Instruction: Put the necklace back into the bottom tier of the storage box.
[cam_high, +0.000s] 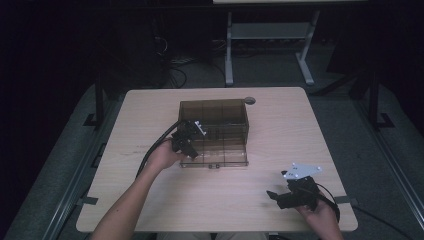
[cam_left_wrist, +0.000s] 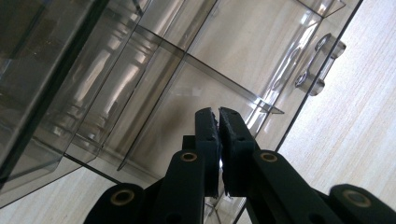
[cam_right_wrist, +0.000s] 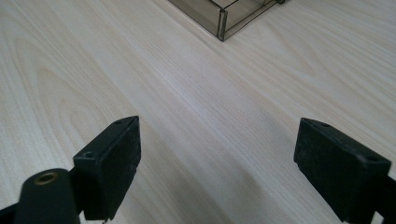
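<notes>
A smoky clear compartment box lies in the middle of the wooden table with its lid standing up at the back. My left gripper sits at the box's front left corner. In the left gripper view its jaws are shut pad against pad over the box's dividers; I cannot tell whether a thin wall is pinched between them. My right gripper rests low near the table's front right. Its pads stand wide open over bare wood, with a box corner far ahead.
The box's front latch juts toward the table's near side. A round cable grommet sits at the table's back edge. Another desk's white legs stand on the dark floor behind. Cables trail from both grippers.
</notes>
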